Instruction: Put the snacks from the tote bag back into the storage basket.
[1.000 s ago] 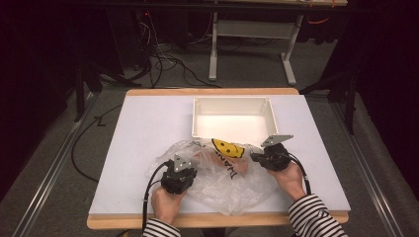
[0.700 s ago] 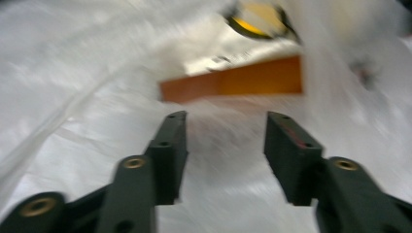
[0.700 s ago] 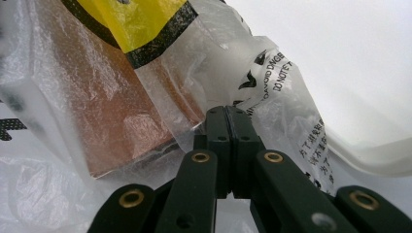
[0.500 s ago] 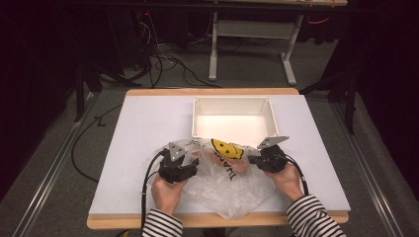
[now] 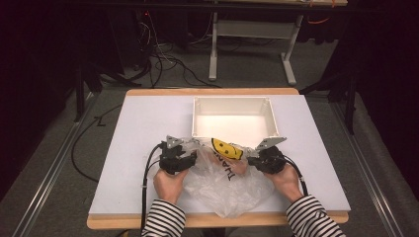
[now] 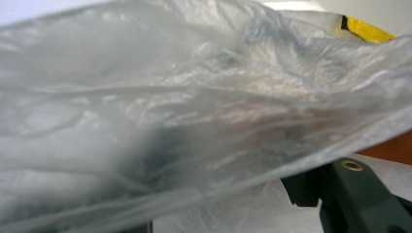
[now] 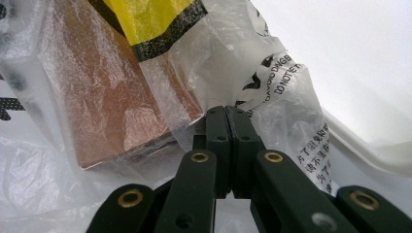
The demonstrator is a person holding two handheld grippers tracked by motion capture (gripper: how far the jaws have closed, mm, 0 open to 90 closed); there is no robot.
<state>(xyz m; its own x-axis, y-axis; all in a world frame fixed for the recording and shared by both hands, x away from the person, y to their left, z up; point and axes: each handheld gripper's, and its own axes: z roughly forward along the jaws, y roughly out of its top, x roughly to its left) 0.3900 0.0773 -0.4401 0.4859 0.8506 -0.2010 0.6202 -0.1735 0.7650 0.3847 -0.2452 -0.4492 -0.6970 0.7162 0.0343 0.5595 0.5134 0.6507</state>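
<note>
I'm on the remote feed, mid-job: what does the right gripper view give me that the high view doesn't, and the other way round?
Right gripper view alone: the right gripper jaws pressed together on a fold of the plastic bag, fine warning print, and a brown box seen through the film. High view alone: the white tray beyond the bag, the table, both hands, and the left gripper at the bag's other edge. Both share the bag and its yellow smiley print.

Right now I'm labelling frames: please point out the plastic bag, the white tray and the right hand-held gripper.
plastic bag [image 5: 225, 185], high view, on its clear crumpled body.
white tray [image 5: 273, 118], high view, on its right wall.
right hand-held gripper [image 7: 227, 127], right gripper view, between its fingertips.
</note>
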